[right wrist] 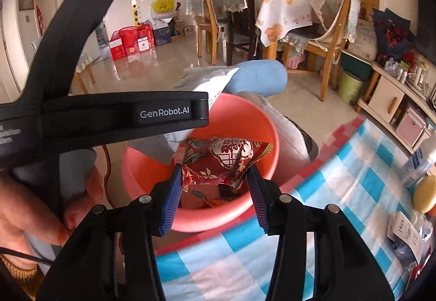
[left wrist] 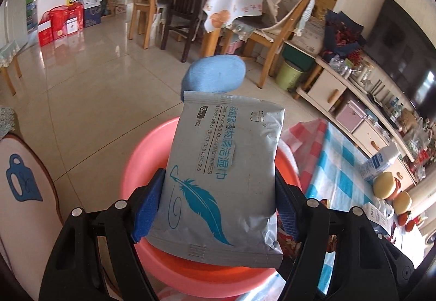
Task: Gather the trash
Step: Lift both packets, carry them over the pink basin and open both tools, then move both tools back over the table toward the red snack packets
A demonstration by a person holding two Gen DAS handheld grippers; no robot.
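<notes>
My left gripper (left wrist: 218, 208) is shut on a grey wet-wipes pack (left wrist: 223, 178) with a teal feather print, held upright over a pink basin (left wrist: 130, 172). In the right wrist view my right gripper (right wrist: 215, 192) is shut on a dark red patterned wrapper (right wrist: 220, 162), held above the same pink basin (right wrist: 245, 115), beside the table edge. The left gripper's black body (right wrist: 109, 115) crosses that view at left, with the wipes pack (right wrist: 207, 80) sticking out past it. A person's hand (right wrist: 32, 208) holds it.
A blue-and-white checked tablecloth (right wrist: 340, 205) covers the table at right, with bottles and boxes (left wrist: 381, 167) on it. A blue padded stool (left wrist: 215, 74) stands beyond the basin. Wooden chairs, a dining table (left wrist: 239, 1) and a TV cabinet (left wrist: 354, 99) lie farther off.
</notes>
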